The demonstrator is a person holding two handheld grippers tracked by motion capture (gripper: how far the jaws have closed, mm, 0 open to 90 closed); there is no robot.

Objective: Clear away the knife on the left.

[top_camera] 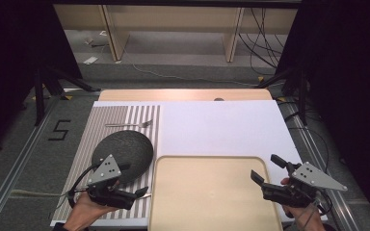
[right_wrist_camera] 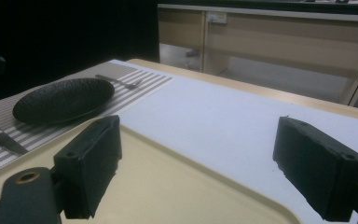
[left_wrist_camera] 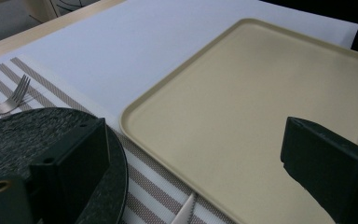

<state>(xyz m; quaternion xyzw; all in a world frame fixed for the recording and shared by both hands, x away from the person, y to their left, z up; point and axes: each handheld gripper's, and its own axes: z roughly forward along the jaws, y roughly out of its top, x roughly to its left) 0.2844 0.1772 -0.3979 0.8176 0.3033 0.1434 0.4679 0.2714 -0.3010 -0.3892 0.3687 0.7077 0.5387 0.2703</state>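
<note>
Both grippers, left [top_camera: 142,191] and right [top_camera: 265,169], fingers apart, flank the tray [top_camera: 212,166] at the table's near edge; the left sits nearer the plate [top_camera: 125,147].

Knife [left_wrist_camera: 184,213] cut off at bottom edge, handle hidden beneath left tongs [top_camera: 142,192].

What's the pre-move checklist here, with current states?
1. Left gripper jaws open, nothing between them: ok.
2. Right gripper jaws open, nothing between them: ok.
3. Tray bare, ready to receive items: ok.
4. Plate flat on striped placemat, nothing on it: ok.
5. Fork lying free beyond the plate: ok.
6. Knife near plate; graspable clearance: cannot tell.
</note>
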